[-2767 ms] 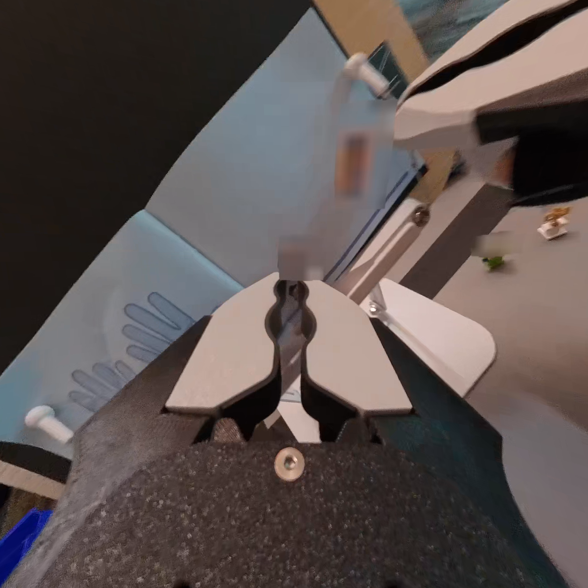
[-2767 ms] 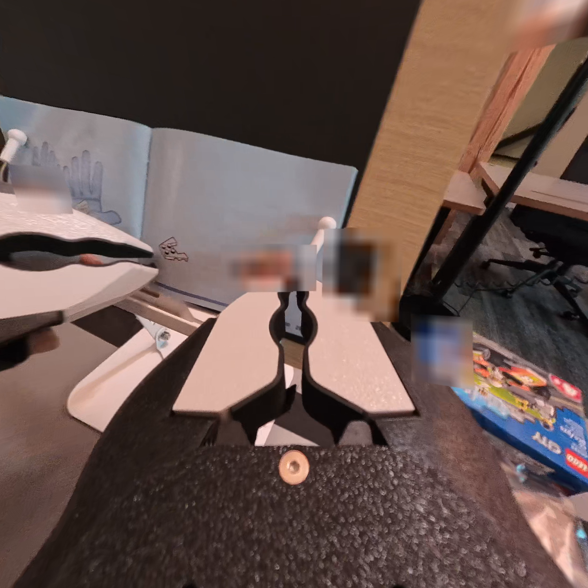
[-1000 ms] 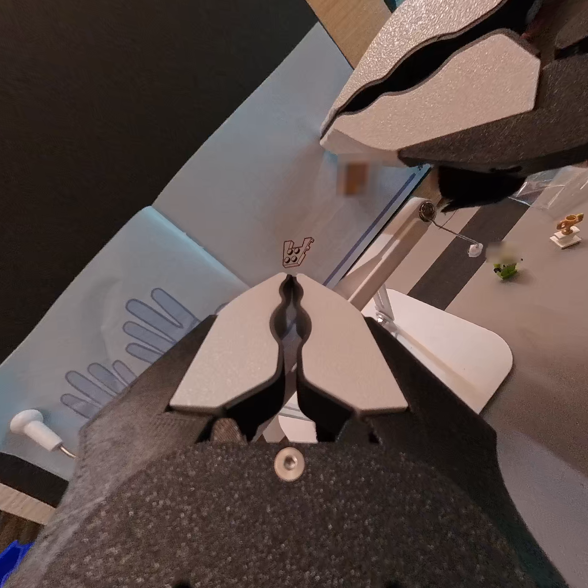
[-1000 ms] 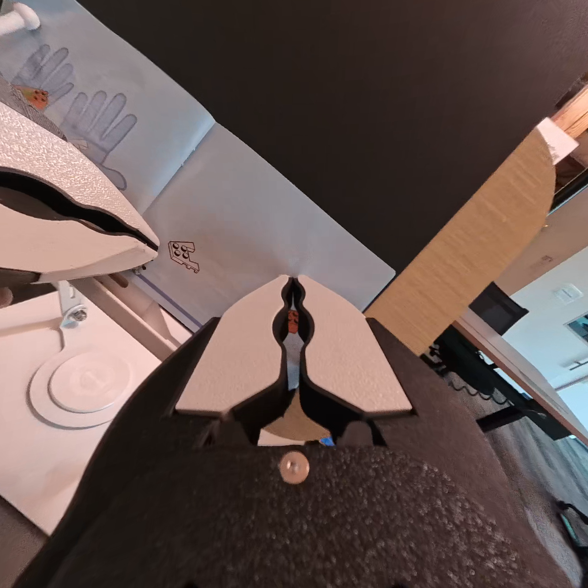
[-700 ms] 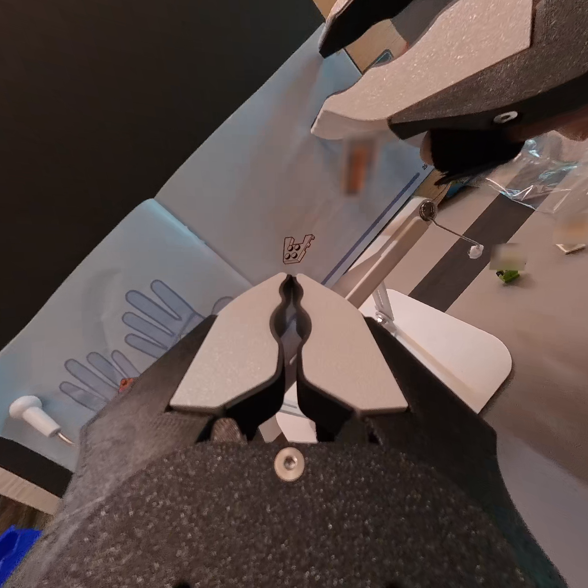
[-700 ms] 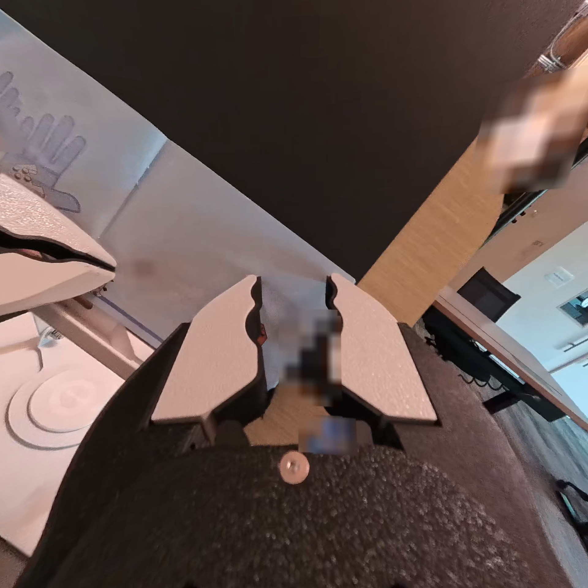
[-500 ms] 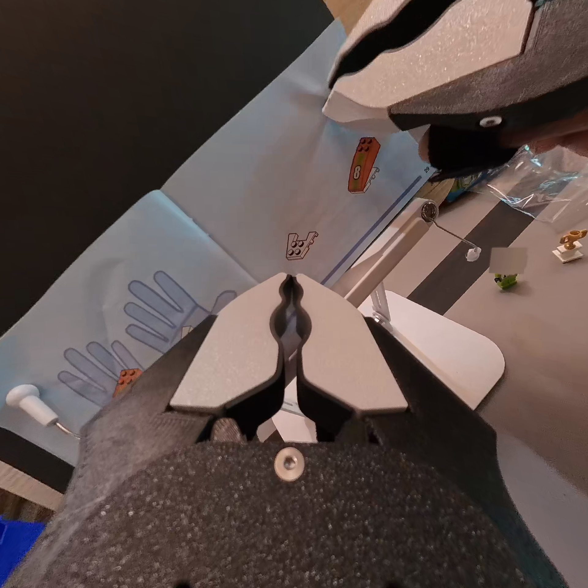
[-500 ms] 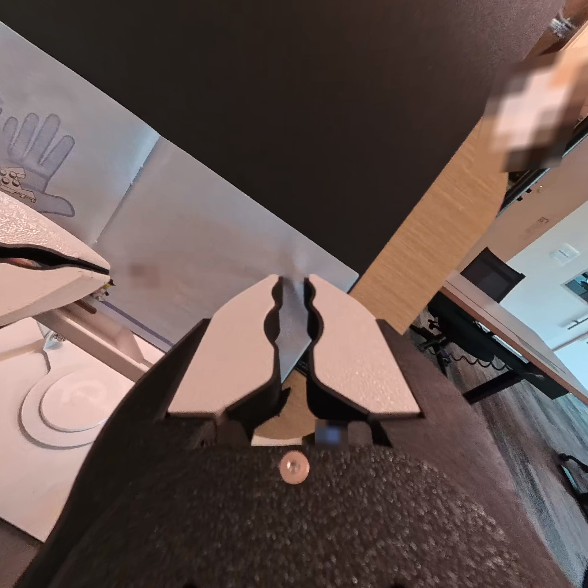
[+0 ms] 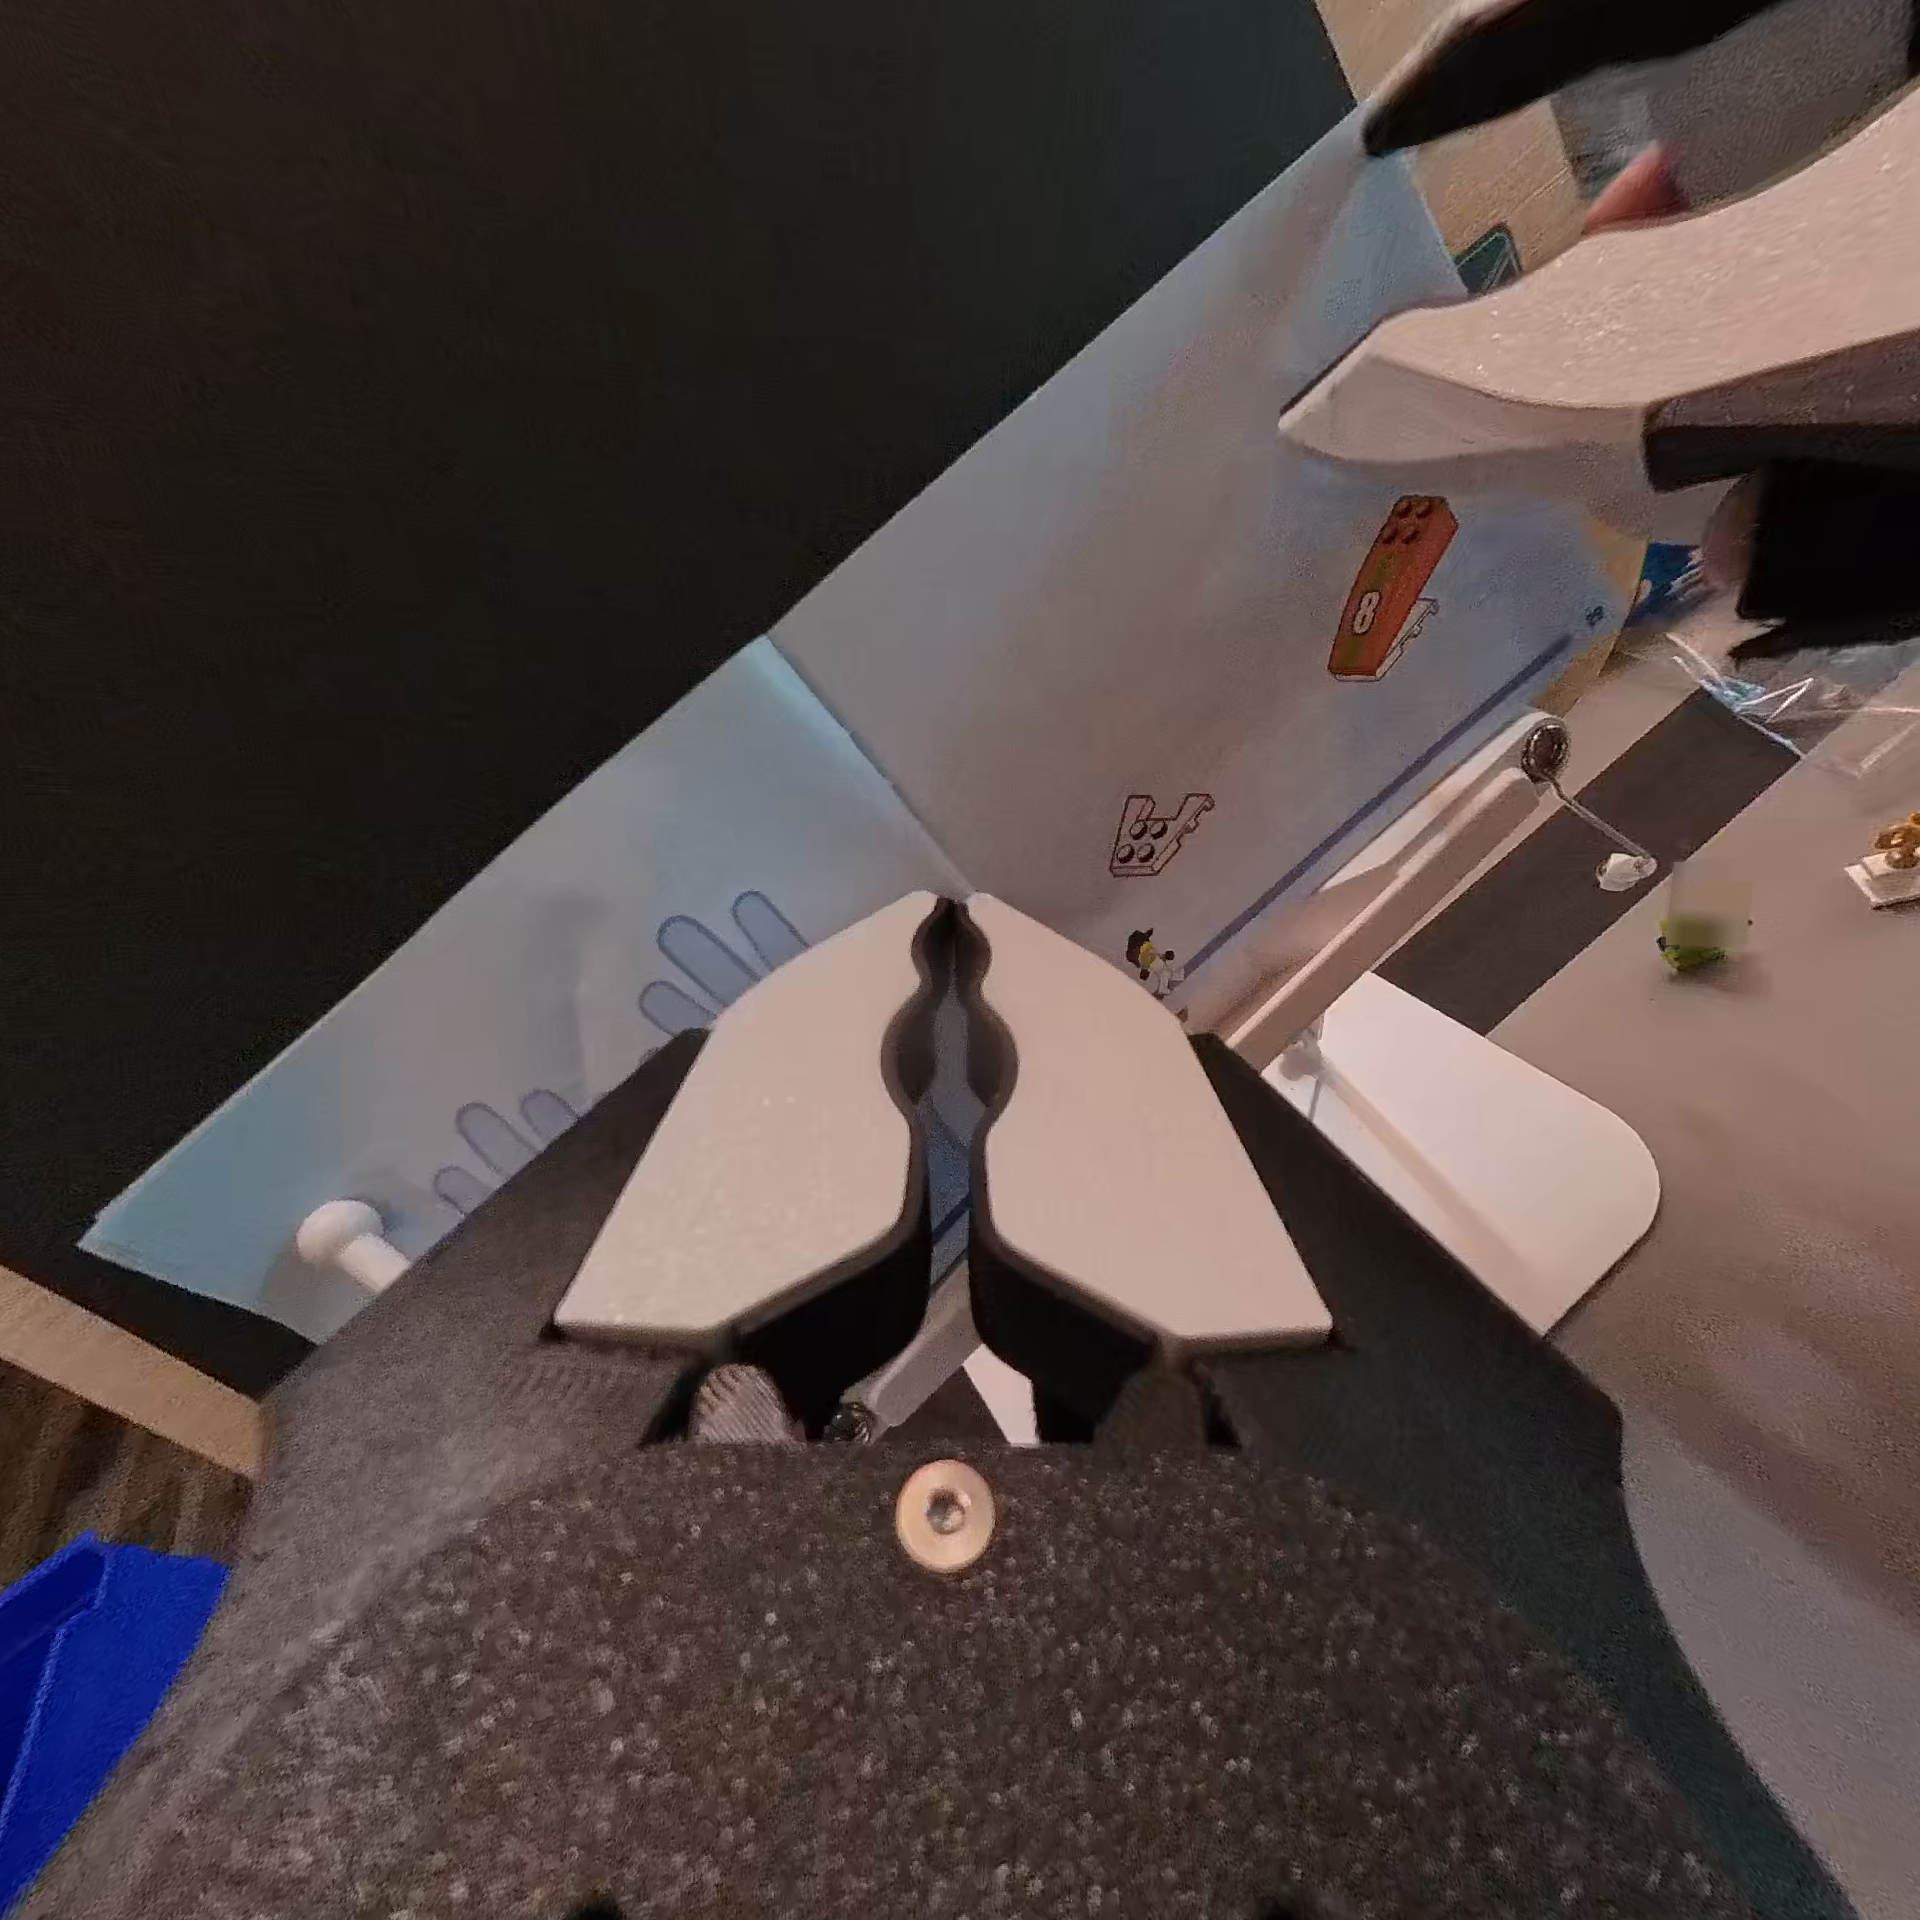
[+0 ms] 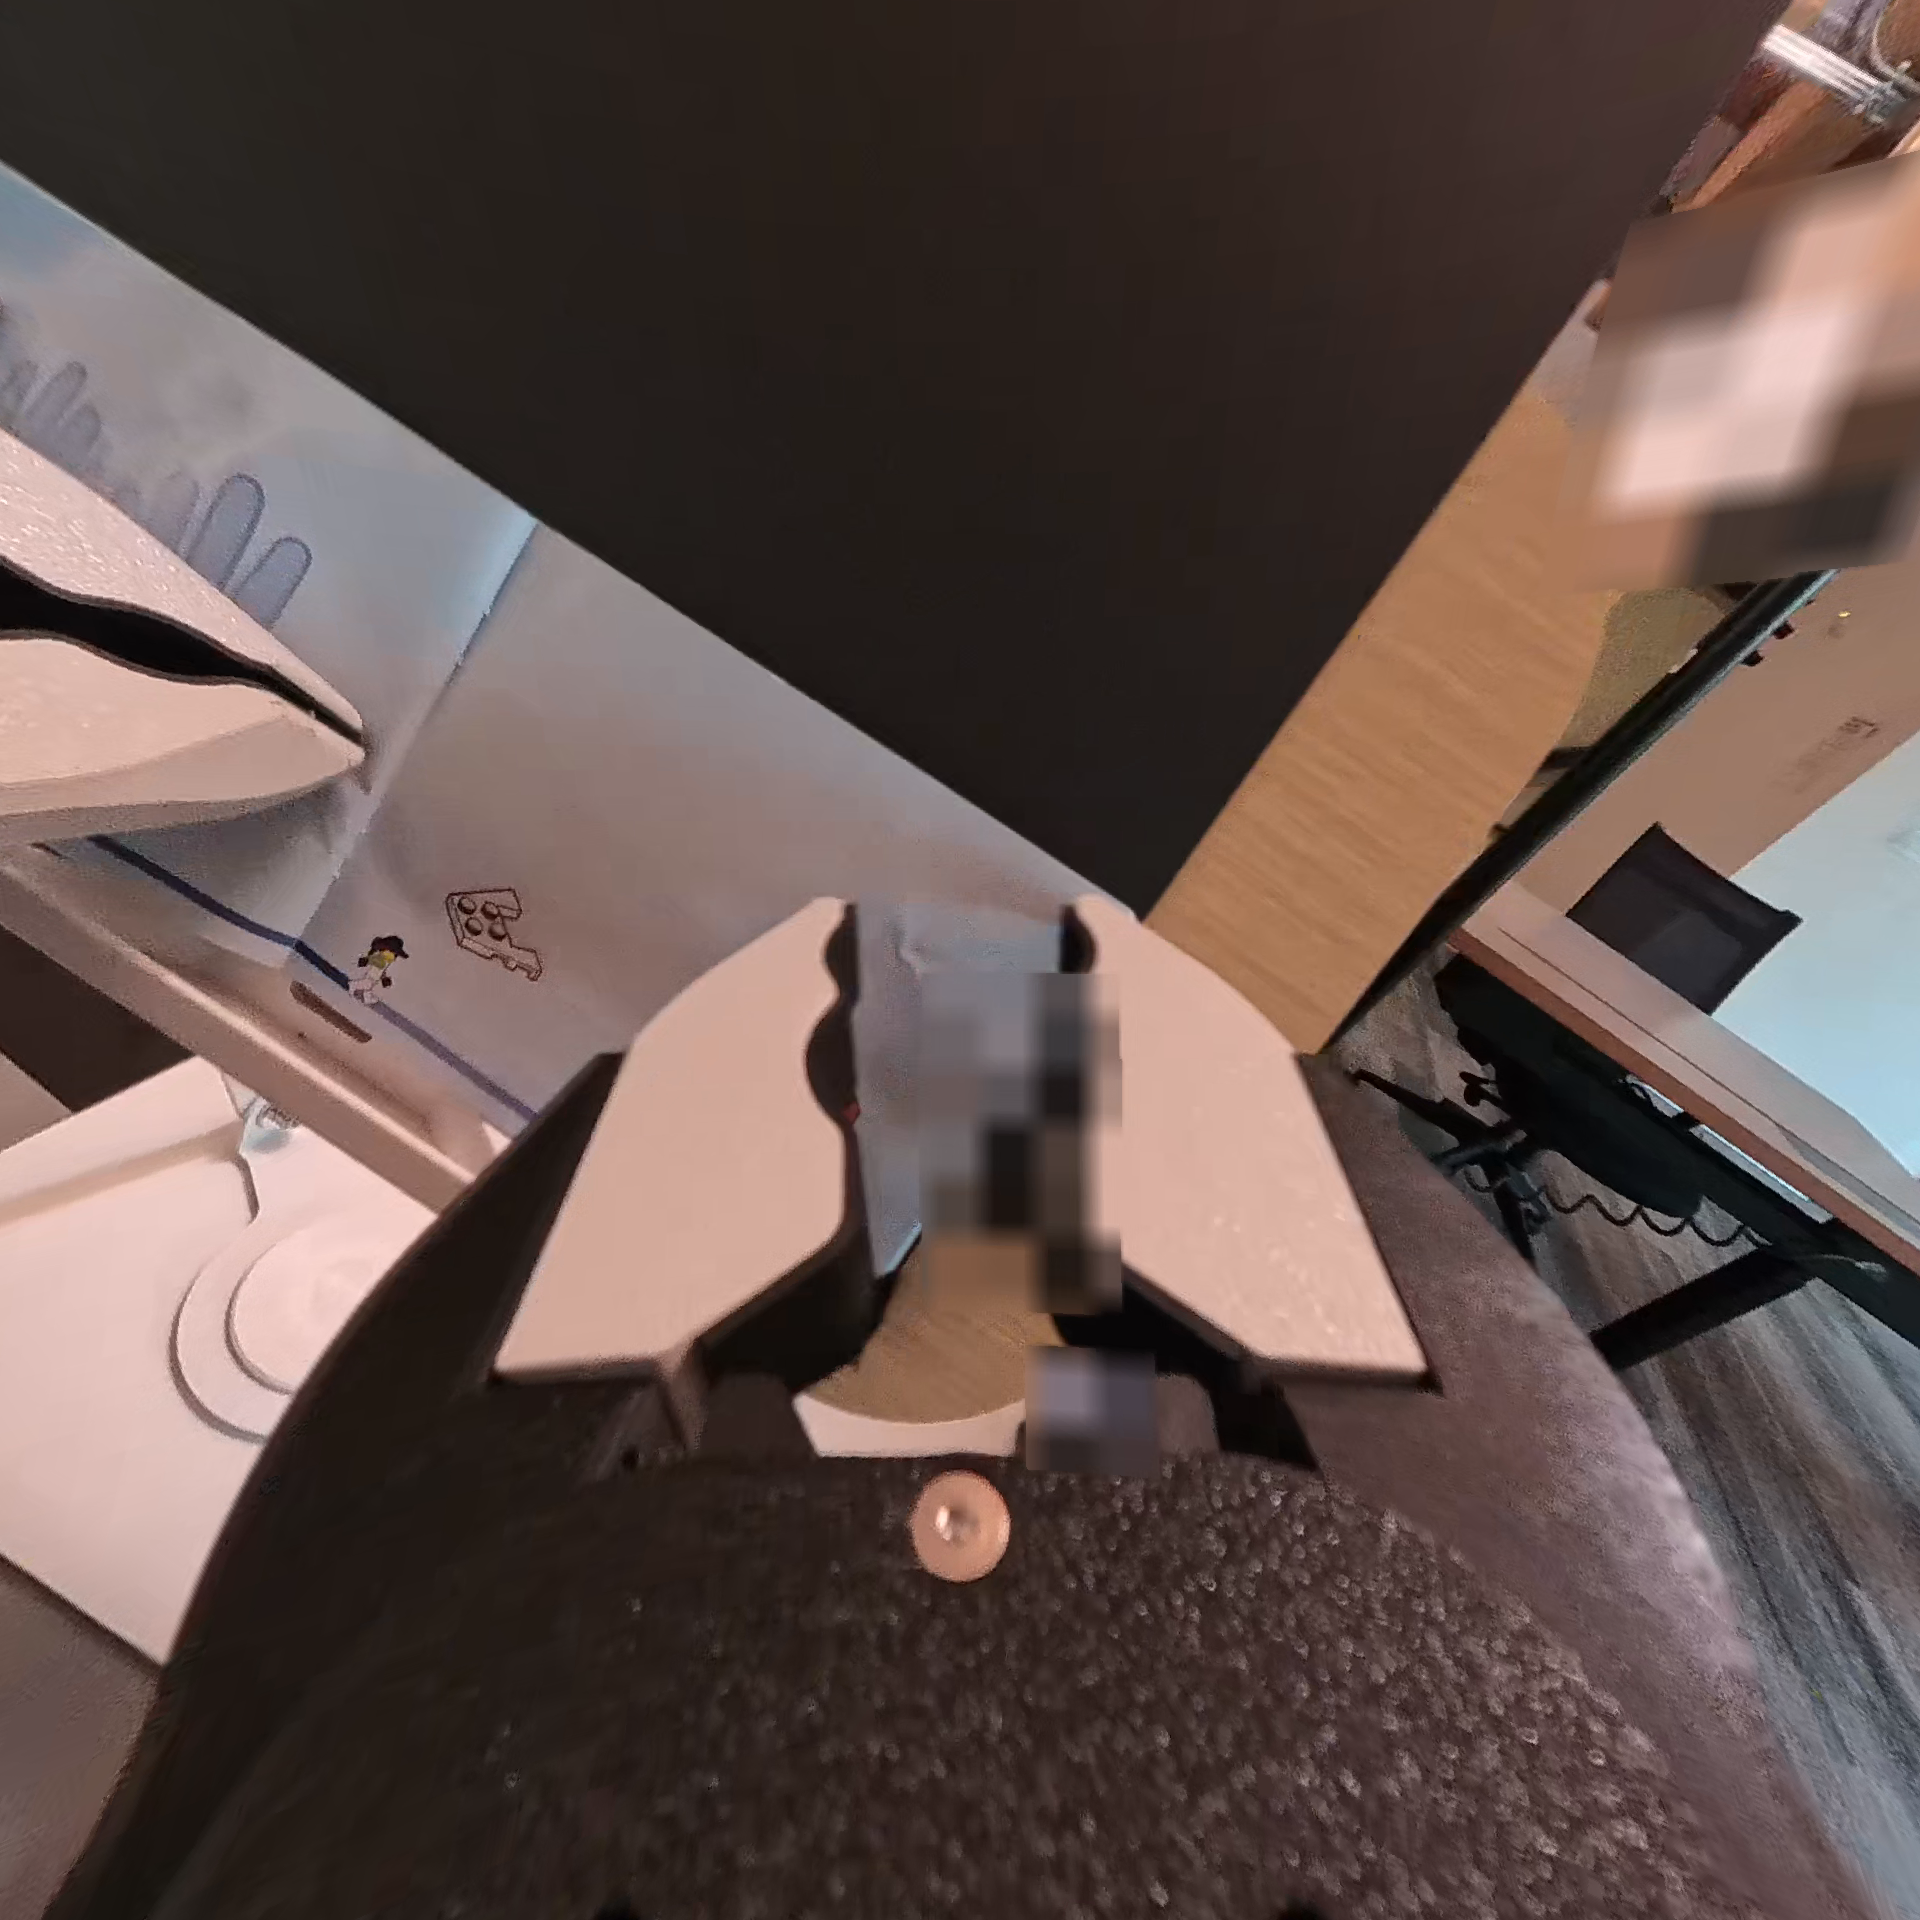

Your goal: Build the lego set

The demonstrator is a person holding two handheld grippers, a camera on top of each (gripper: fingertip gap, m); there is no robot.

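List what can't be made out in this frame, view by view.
- Right wrist view: a mosaic patch covers part of the gap of the open right gripper, so emptiness is unconfirmed.
- Left wrist view: the left gripper hides the lower instruction booklet.
- Left wrist view: the green piece and gold piece on the table are too small to identify.

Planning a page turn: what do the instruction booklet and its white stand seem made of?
Instruction booklet: thin printed paper, matte pale blue, creased at its fold. White stand: smooth, rigid, rounded base plate, probably painted metal or plastic; the look leaves it open.

Left gripper point(image 9: 948, 914) jaws closed, tips touching; right gripper point(image 10: 961, 914) jaws parted.
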